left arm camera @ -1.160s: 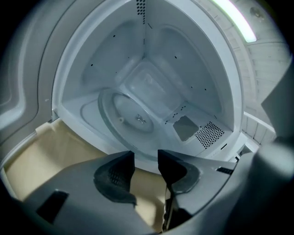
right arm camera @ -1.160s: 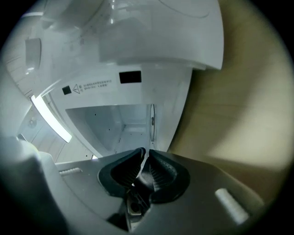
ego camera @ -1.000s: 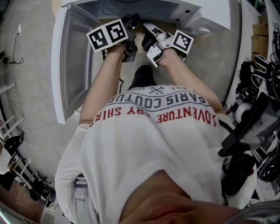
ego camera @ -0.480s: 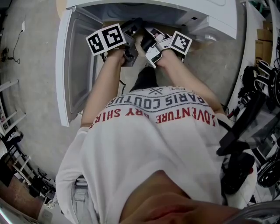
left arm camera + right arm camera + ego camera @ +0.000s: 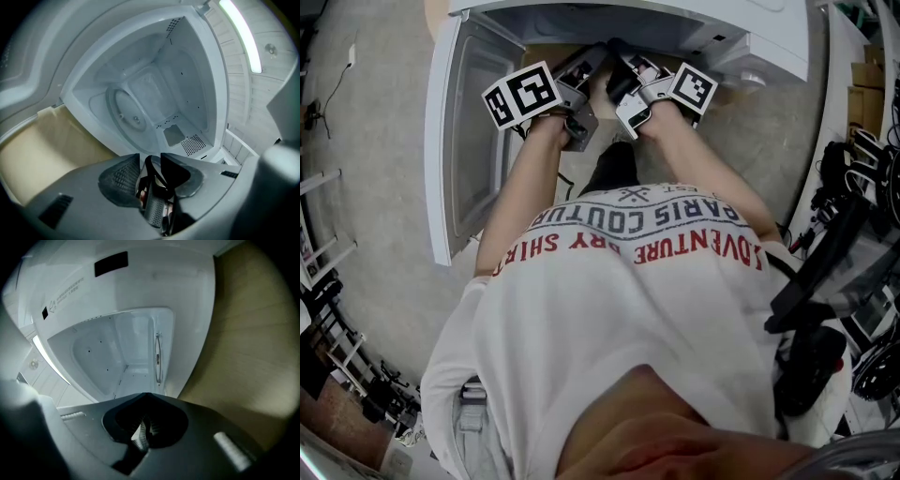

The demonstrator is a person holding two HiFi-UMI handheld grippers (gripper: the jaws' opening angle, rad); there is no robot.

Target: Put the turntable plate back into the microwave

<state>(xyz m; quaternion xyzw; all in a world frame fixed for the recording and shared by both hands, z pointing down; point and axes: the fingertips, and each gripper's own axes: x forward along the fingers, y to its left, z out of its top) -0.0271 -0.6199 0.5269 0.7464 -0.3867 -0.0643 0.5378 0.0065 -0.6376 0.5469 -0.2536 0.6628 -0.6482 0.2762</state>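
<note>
Since the earlier frames, the left gripper (image 5: 581, 67) and right gripper (image 5: 630, 73) had advanced side by side to the front edge of the open microwave (image 5: 750, 37). The fingers of both were drawn together with nothing between them. The turntable plate (image 5: 127, 111) lay flat on the cavity floor, with room to the walls. The door (image 5: 459, 141) stood swung open at the left, past the counter (image 5: 47, 150) edge.

Pale speckled grey floor (image 5: 366, 187) spreads below, black gear (image 5: 848, 244) heaped along its right edge. A long strip light (image 5: 241, 35) glows on the panelled ceiling (image 5: 276, 65).
</note>
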